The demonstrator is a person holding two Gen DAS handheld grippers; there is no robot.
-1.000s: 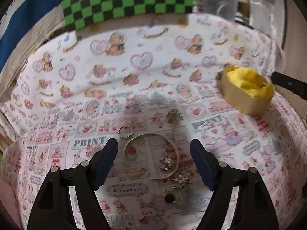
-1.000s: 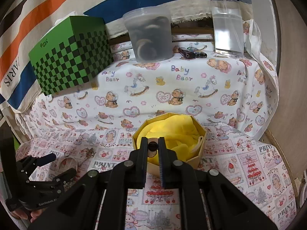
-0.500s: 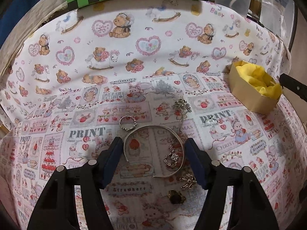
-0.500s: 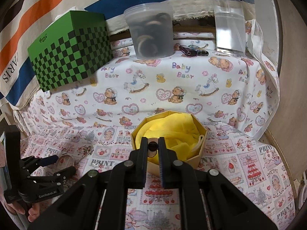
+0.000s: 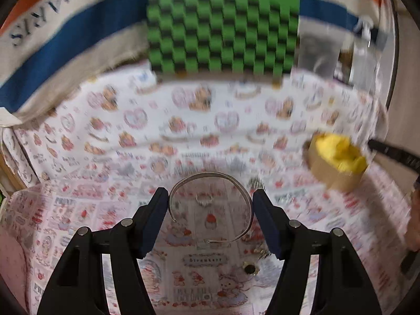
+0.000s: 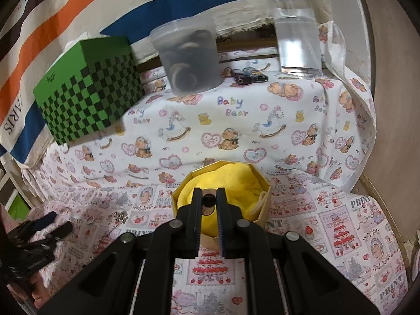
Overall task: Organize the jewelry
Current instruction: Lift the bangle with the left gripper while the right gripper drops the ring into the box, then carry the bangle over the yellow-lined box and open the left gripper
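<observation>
Your left gripper [image 5: 210,204] clamps the silver bangle [image 5: 210,204] between its pads, lifted above the ring [image 5: 204,199] on the cloth. Your right gripper [image 6: 209,204] pinches a small dark ring [image 6: 209,201] directly over the yellow-lined box [image 6: 265,210].

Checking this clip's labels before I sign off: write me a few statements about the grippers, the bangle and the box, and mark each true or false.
1. The left gripper grips the silver bangle between its pads. True.
2. The right gripper stands wide open. False: its jaws are nearly together, with a small dark piece pinched between them.
3. The gold box is lined with yellow cloth. True.
4. The bangle already lies inside the gold box. False: it is in the left gripper, apart from the box.
5. The green checkered box stands at the back of the printed cloth. True.
</observation>
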